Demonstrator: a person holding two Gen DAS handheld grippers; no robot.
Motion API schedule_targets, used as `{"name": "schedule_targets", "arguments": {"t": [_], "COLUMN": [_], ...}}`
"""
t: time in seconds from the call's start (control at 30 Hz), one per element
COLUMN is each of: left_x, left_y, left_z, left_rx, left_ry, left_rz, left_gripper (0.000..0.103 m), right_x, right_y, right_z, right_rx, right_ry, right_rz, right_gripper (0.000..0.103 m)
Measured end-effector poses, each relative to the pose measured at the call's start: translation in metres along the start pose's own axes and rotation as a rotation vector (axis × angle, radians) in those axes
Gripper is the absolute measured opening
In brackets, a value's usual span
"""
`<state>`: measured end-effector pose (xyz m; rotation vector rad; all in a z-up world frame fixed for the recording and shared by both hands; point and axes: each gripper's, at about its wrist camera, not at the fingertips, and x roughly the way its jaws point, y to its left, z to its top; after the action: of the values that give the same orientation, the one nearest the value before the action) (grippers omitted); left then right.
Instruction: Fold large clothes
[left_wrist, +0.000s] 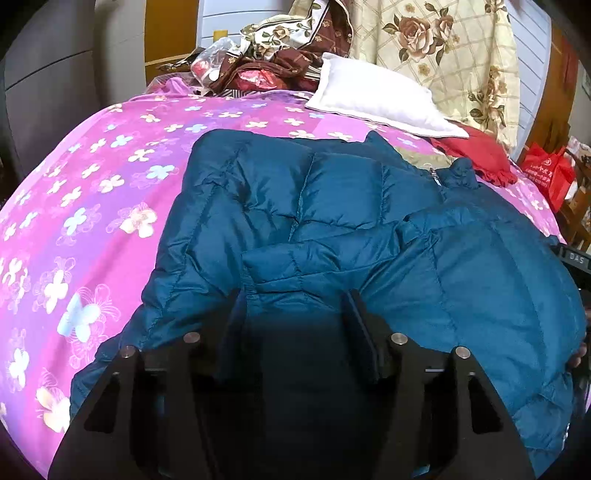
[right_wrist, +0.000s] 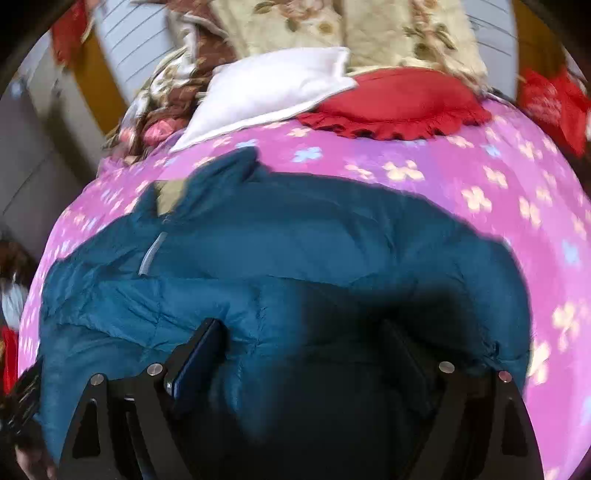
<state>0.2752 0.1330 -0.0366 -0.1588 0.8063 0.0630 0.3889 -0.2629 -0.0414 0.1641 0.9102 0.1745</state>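
A teal quilted down jacket (left_wrist: 332, 206) lies spread on the pink flowered bed cover (left_wrist: 92, 184). Its silver zipper pull shows near the collar (left_wrist: 436, 177). My left gripper (left_wrist: 295, 299) has its fingers apart, and a fold of the jacket's near edge fills the gap between them. In the right wrist view the same jacket (right_wrist: 295, 240) fills the lower half, with its zipper (right_wrist: 151, 254) at the left. My right gripper (right_wrist: 303, 328) also has its fingers wide apart, with the padded jacket edge bulging between them. The view is motion-blurred.
A white pillow (left_wrist: 376, 96) and a red frilled cushion (right_wrist: 399, 99) lie at the head of the bed. A floral quilt (left_wrist: 443, 48) and a pile of brown patterned fabric (left_wrist: 273, 62) are behind them. A red bag (left_wrist: 550, 170) stands at the right.
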Motion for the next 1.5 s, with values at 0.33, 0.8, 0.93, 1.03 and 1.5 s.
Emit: {"name": "schedule_targets", "arguments": {"t": [0.33, 0.8, 0.93, 1.03, 1.5], "left_x": [0.002, 0.004, 0.004, 0.004, -0.036], "left_y": [-0.003, -0.006, -0.006, -0.006, 0.009], "left_z": [0.000, -0.001, -0.001, 0.000, 0.012], "left_rx": [0.007, 0.017, 0.019, 0.022, 0.100], "left_ry": [0.009, 0.014, 0.014, 0.015, 0.041], "left_rz": [0.021, 0.030, 0.031, 0.032, 0.003], "left_gripper": [0.056, 0.056, 0.057, 0.060, 0.062], "right_x": [-0.073, -0.099, -0.095, -0.067, -0.209], "right_y": [0.066, 0.112, 0.086, 0.066, 0.033], "right_z": [-0.005, -0.082, -0.108, -0.123, -0.203], "right_rx": [-0.042, -0.222, -0.206, -0.180, -0.238], "right_ry": [-0.146, -0.153, -0.080, -0.013, 0.057], "right_rz": [-0.010, -0.028, -0.031, -0.026, -0.004], "right_gripper": [0.084, 0.096, 0.097, 0.103, 0.102]}}
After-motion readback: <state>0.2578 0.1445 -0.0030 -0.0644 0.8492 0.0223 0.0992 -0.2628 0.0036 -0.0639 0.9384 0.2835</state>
